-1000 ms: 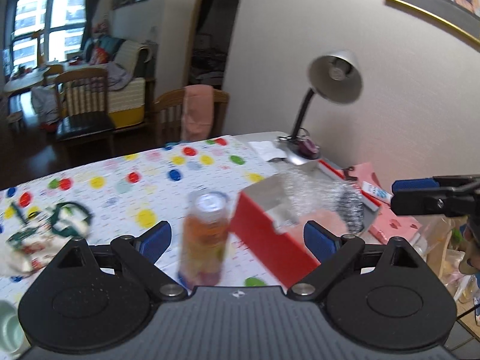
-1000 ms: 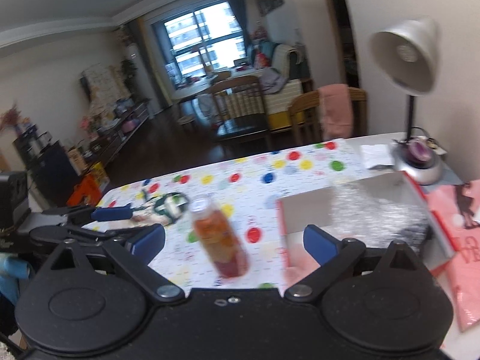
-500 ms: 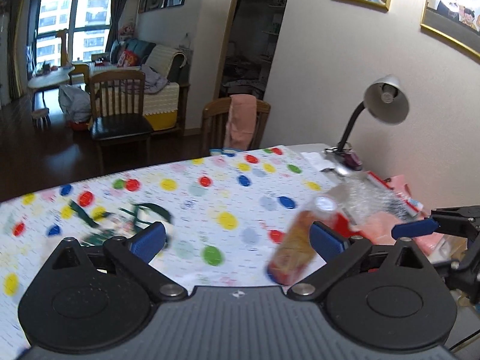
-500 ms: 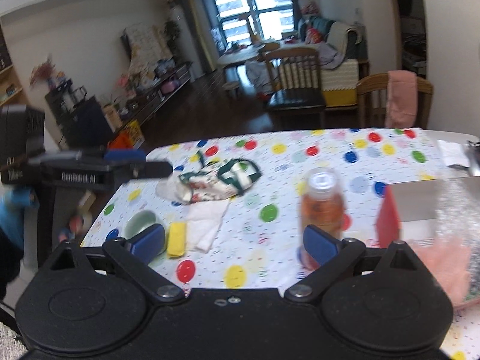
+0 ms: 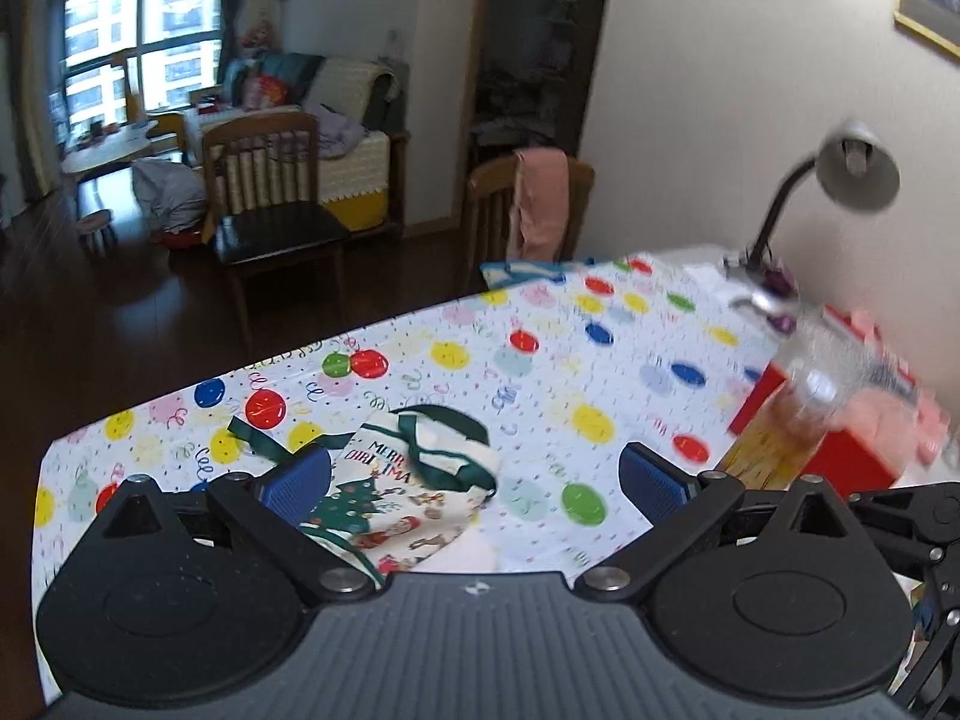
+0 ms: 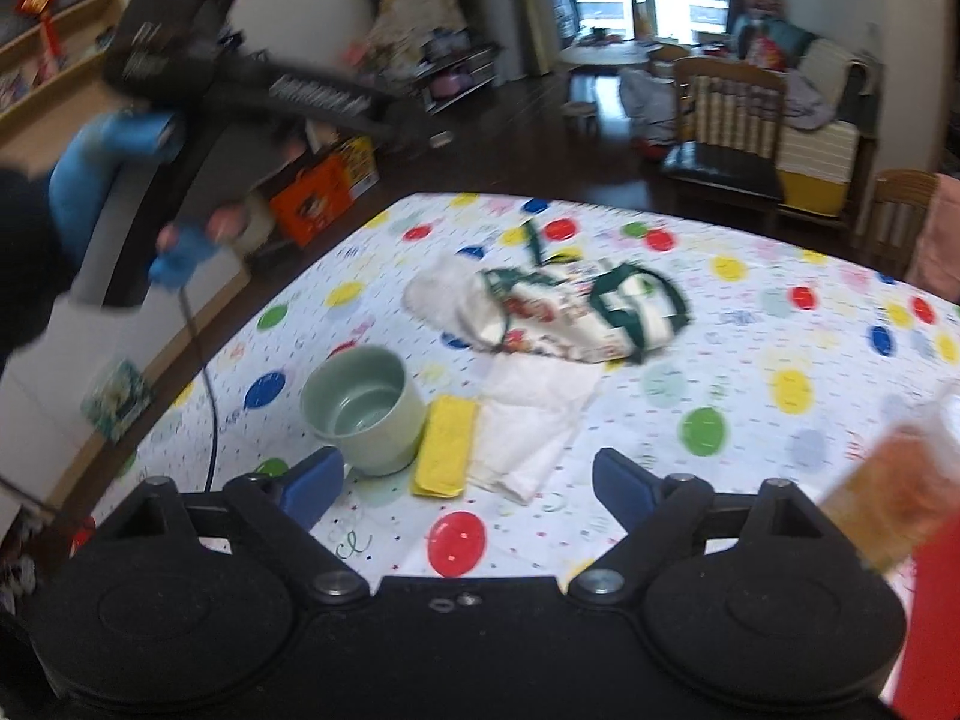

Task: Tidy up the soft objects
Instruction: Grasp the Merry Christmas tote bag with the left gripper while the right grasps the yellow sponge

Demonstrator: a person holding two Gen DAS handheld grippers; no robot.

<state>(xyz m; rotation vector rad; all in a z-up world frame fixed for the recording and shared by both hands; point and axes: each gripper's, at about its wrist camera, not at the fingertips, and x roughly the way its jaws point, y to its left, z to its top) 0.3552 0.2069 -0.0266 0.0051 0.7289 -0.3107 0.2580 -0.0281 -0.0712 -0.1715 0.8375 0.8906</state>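
A Christmas-print cloth bag with green ribbons lies crumpled on the dotted tablecloth. My left gripper hangs open just above its near end, touching nothing. In the right wrist view the same bag lies further off. Nearer are a folded white cloth and a flat yellow cloth, side by side. My right gripper hovers short of these two; its jaws are closing, with nothing between them.
A pale green cup stands left of the yellow cloth. A blurred orange drink bottle and a red box sit at the right, a desk lamp behind them. A blue-gloved hand is at the table's left edge.
Both views have swung left across the table. The bottle and red box slid to the right edge, and the Christmas bag, cloths and cup came to the front. The right jaws narrowed slightly.
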